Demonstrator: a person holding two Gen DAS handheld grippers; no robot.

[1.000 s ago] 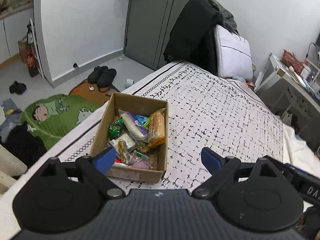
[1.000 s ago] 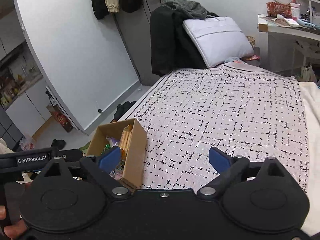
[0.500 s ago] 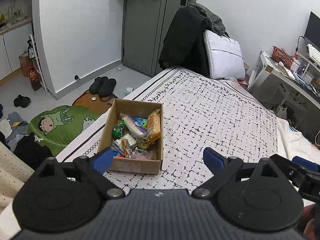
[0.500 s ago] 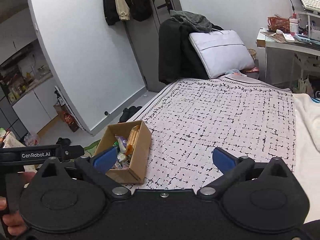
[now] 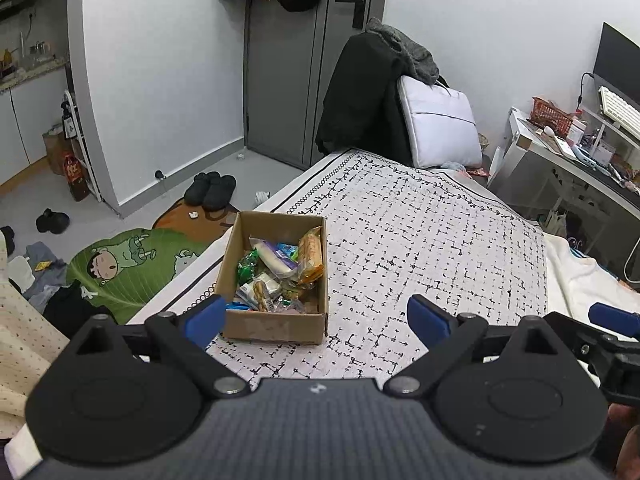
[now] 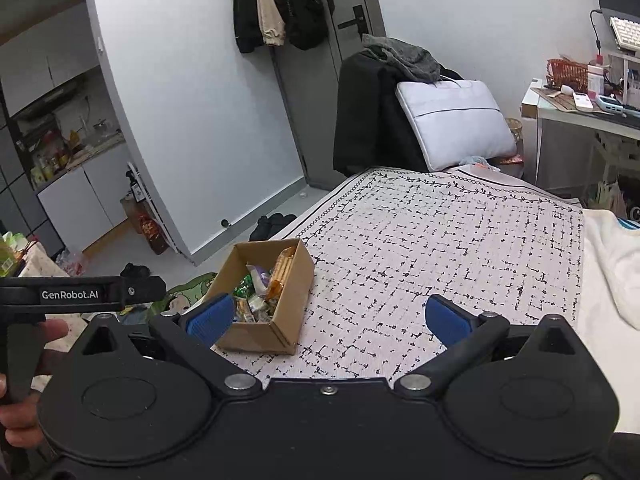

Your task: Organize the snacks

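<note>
Gaping wide with nothing between their blue pads, the left gripper [image 5: 314, 316] and right gripper [image 6: 330, 316] hang above the near end of the bed [image 5: 432, 248]. Just ahead, near the bed's left edge, sits an open cardboard box [image 5: 276, 326] holding a loose heap of snack packets [image 5: 276, 272]. These wrappers look light, crinkly and slippery, their contents probably crushable, so a gentle pinch across a packet's flat middle or sealed end seems safest. An orange packet [image 5: 311, 254] leaning on the right wall stands proudest.
</note>
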